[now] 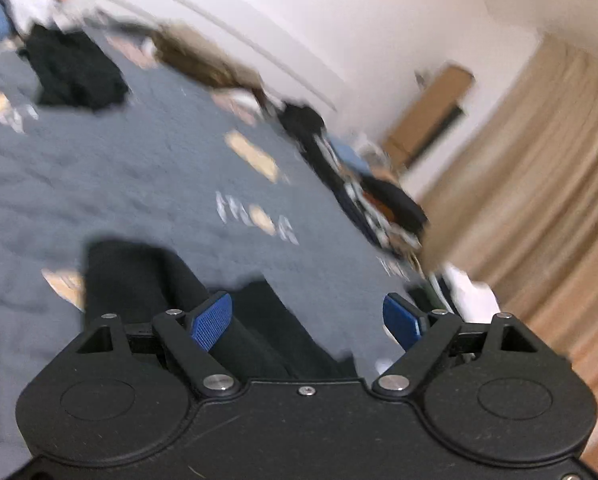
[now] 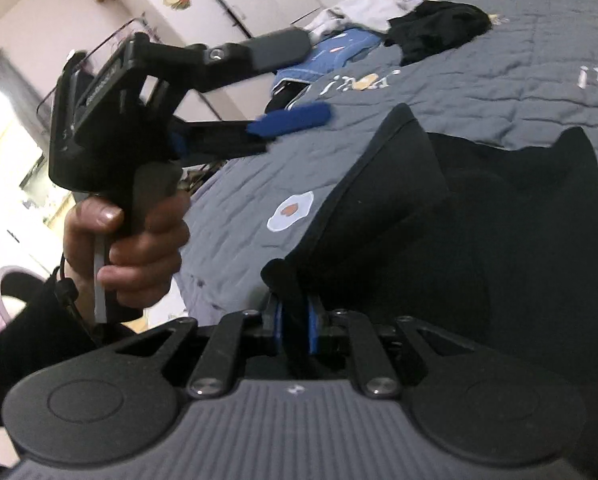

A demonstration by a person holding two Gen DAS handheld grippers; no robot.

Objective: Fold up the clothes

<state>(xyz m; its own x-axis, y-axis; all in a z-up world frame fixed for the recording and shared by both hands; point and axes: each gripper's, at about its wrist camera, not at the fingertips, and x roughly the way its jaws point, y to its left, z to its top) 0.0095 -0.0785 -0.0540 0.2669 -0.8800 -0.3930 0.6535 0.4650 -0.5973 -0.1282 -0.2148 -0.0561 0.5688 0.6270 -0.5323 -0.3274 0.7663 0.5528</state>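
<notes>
A black garment (image 2: 479, 240) lies spread on the grey quilted bedspread (image 2: 479, 76). My right gripper (image 2: 295, 320) is shut on a bunched edge of it, with black cloth pinched between the blue pads. My left gripper (image 2: 299, 84), held in a person's hand (image 2: 139, 248), hovers open above the bedspread to the left, with nothing between its fingers. In the left wrist view the left gripper (image 1: 307, 316) stands open over the bedspread (image 1: 139, 168), with part of the black garment (image 1: 139, 280) just under and behind its left finger.
More clothes lie at the bed's far side: a black heap (image 2: 439, 28), a blue garment (image 2: 331, 56) and a white one (image 2: 363, 10). A brown garment (image 1: 203, 60) and a mixed pile (image 1: 379, 200) sit along the bed's edge. Beige curtains (image 1: 539, 180) hang beyond.
</notes>
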